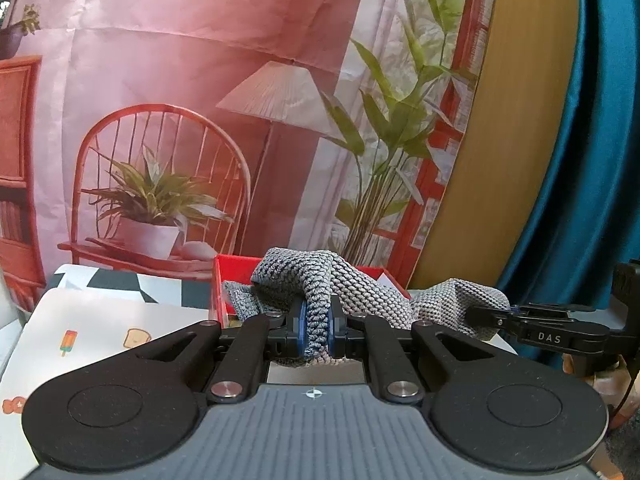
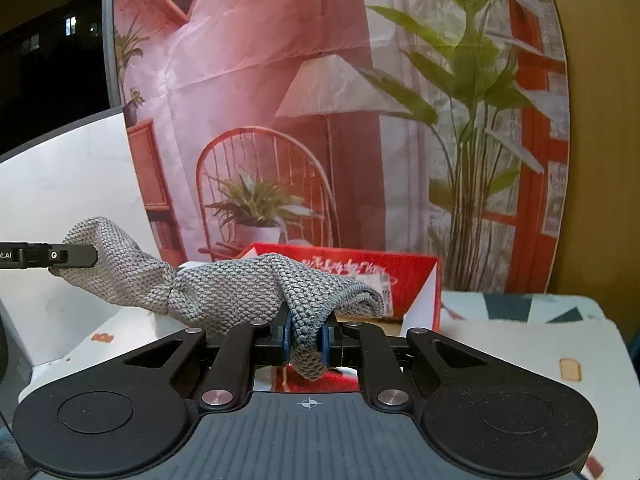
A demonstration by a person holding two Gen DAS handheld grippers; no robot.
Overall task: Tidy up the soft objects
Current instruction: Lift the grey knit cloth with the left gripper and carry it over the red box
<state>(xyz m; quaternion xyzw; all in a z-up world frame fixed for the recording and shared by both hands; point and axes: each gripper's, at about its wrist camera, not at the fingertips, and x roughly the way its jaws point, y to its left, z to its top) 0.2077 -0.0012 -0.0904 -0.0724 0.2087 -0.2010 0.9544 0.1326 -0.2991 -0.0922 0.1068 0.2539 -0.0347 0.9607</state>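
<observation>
A grey knitted cloth [image 1: 360, 288] hangs stretched between both grippers, above the table. My left gripper [image 1: 318, 330] is shut on one bunched end of it, the blue pads pressing the fabric. The right gripper [image 1: 486, 314] comes in from the right edge of the left wrist view, clamped on the other end. In the right wrist view my right gripper [image 2: 306, 338] is shut on a fold of the same cloth [image 2: 224, 288], and the left gripper [image 2: 86, 256] grips its far end at the left. Behind the cloth stands an open red box [image 2: 420, 280], partly hidden.
The red box [image 1: 219, 280] stands on a table [image 1: 92, 320] covered with a white printed cloth with small food pictures. A backdrop [image 1: 180, 100] printed with a chair, lamp and plants hangs close behind. A teal curtain [image 1: 592, 140] hangs at the right.
</observation>
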